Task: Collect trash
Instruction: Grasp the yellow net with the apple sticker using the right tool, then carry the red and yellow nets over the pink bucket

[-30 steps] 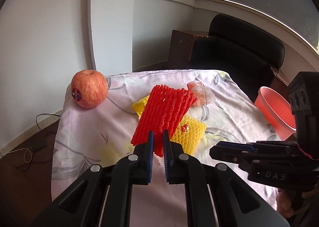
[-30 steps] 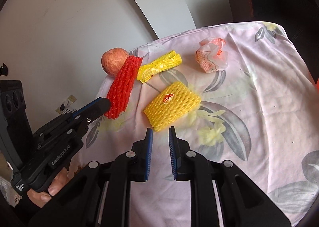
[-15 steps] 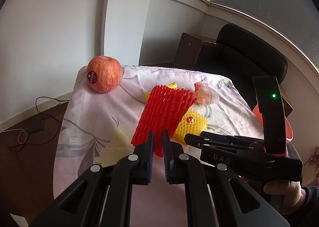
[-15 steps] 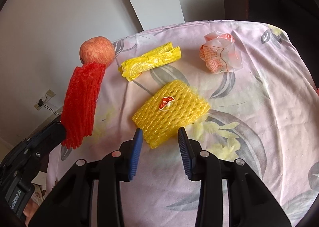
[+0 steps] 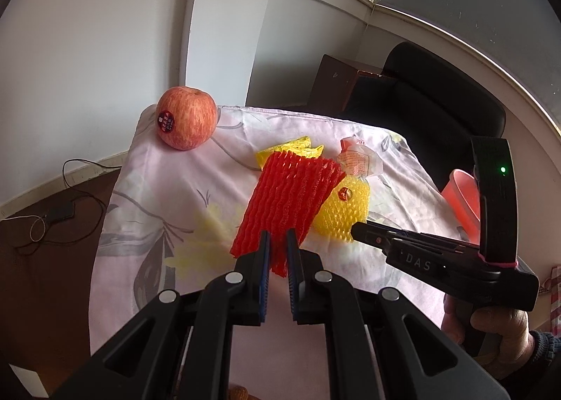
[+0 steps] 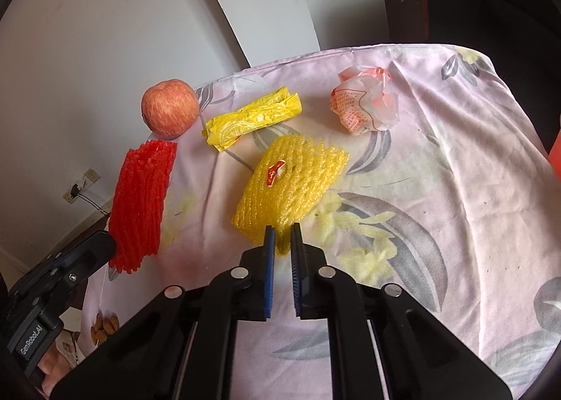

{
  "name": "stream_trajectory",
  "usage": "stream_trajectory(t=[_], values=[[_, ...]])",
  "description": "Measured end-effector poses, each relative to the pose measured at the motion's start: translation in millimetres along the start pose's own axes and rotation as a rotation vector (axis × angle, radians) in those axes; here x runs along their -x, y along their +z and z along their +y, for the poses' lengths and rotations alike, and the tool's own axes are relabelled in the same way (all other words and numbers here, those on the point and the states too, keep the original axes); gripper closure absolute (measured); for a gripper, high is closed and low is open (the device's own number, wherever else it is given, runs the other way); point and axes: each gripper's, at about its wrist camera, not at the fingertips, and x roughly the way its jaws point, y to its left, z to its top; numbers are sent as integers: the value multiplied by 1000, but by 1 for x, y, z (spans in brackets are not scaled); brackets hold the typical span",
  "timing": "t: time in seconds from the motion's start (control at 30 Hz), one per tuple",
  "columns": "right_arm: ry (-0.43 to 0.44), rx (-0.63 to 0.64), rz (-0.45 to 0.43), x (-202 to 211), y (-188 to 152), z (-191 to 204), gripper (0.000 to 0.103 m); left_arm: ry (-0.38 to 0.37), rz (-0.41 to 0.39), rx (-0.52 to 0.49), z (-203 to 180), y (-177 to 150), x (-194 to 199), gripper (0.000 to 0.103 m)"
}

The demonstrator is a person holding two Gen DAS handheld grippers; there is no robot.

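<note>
My left gripper [image 5: 276,242] is shut on the near edge of a red foam fruit net [image 5: 287,203] and holds it up above the table; the net also shows in the right wrist view [image 6: 142,210]. My right gripper [image 6: 282,237] is shut on the near edge of a yellow foam fruit net [image 6: 291,186], which lies on the flowered cloth. A yellow wrapper [image 6: 252,119] and a crumpled white and orange wrapper [image 6: 364,105] lie further back on the cloth.
A red apple [image 6: 168,112] sits at the table's far left corner. A pink bin [image 5: 463,200] stands off the table's right edge. A black chair [image 5: 438,112] and a brown box [image 5: 336,84] stand behind. Almonds [image 6: 105,326] lie near the left edge.
My right gripper moved onto the yellow net and closed on its near edge. My left gripper keeps its hold on the red net and has lifted it higher.
</note>
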Motion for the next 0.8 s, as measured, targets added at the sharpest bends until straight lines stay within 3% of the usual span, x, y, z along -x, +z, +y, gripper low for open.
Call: stream_trajectory(t=[0.27, 0.8], values=[[-18, -1, -47, 44, -18, -24, 94, -49, -10, 15, -26, 0, 0, 95], [-98, -65, -182, 110, -25, -75, 94, -161, -8, -88, -113, 9, -12, 95]])
